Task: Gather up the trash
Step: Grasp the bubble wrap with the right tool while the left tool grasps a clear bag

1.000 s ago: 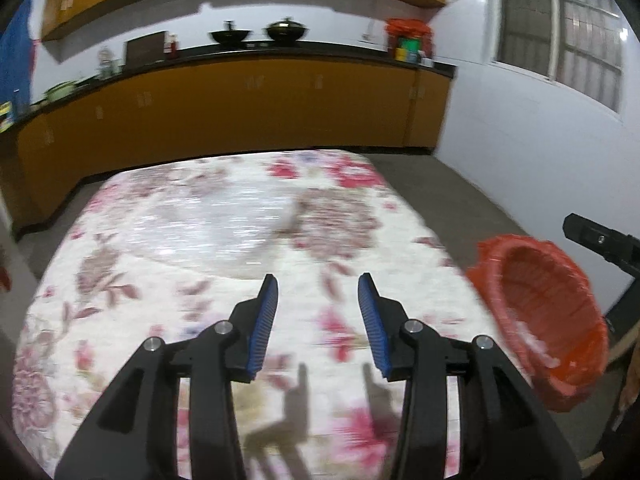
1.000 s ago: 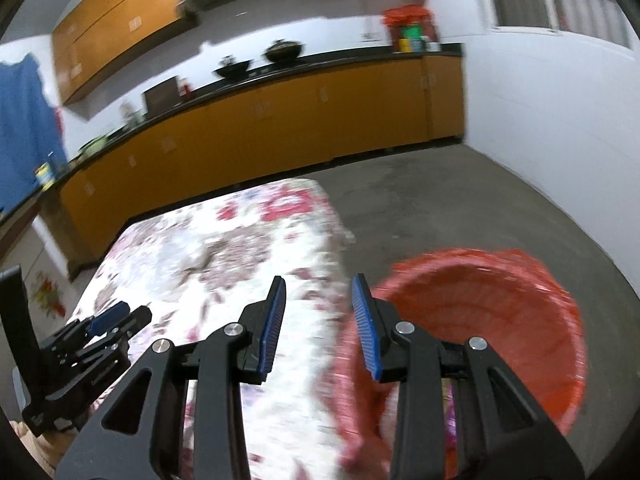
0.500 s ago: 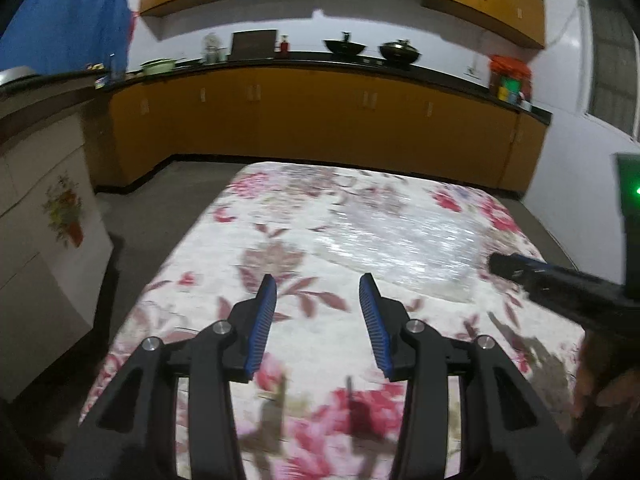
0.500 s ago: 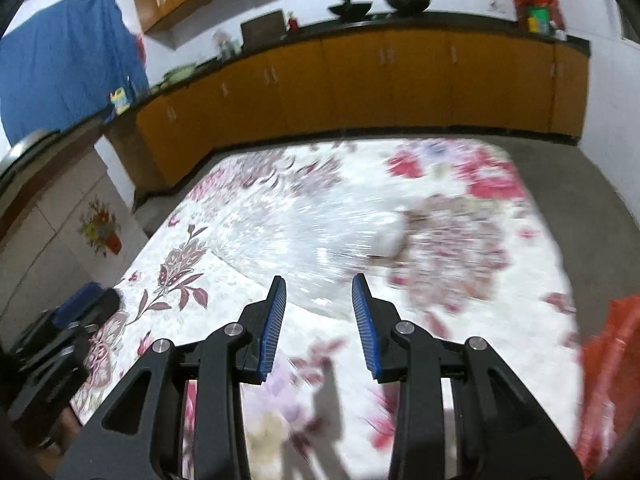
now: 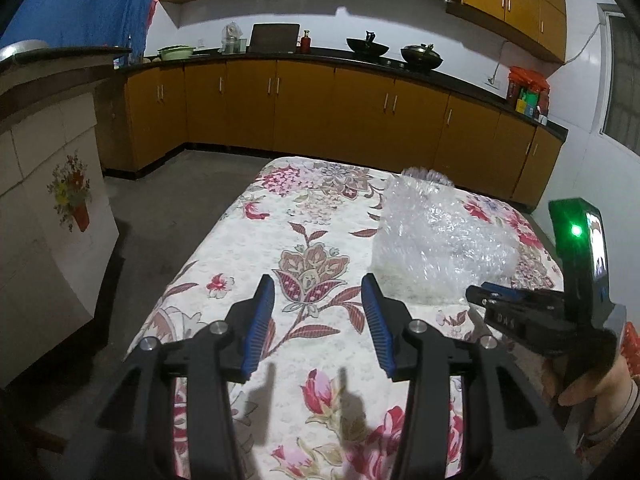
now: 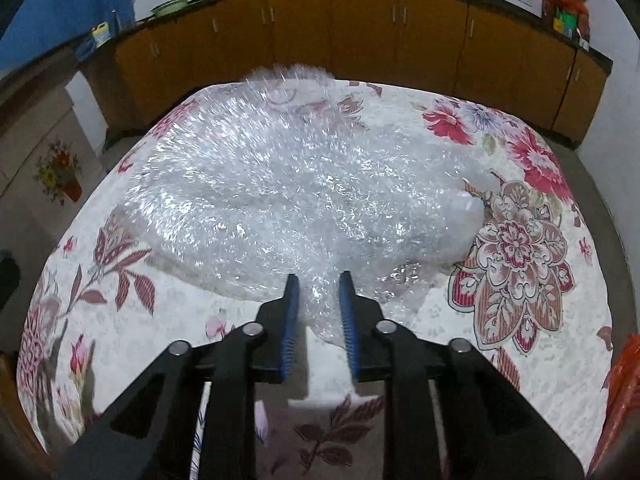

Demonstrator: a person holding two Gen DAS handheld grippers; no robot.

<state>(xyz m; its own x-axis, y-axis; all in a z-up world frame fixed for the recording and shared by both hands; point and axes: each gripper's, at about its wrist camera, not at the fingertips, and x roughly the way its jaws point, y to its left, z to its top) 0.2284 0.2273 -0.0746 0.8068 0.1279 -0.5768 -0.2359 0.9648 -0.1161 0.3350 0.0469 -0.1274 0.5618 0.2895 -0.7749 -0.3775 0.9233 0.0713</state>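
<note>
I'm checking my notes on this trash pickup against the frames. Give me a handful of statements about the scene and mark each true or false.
1. The bubble wrap lies on a floral tablecloth. True.
2. The near edge of the bubble wrap sits between the fingers of the right hand-held gripper. True; its jaws are closing on it.
3. The left hand-held gripper holds the bubble wrap. False; nothing is between its fingers, only tablecloth beyond them.
4. The kitchen cabinets are white. False; they are orange-brown with a dark countertop.
5. Two dark woks stand on the counter. True.
</note>
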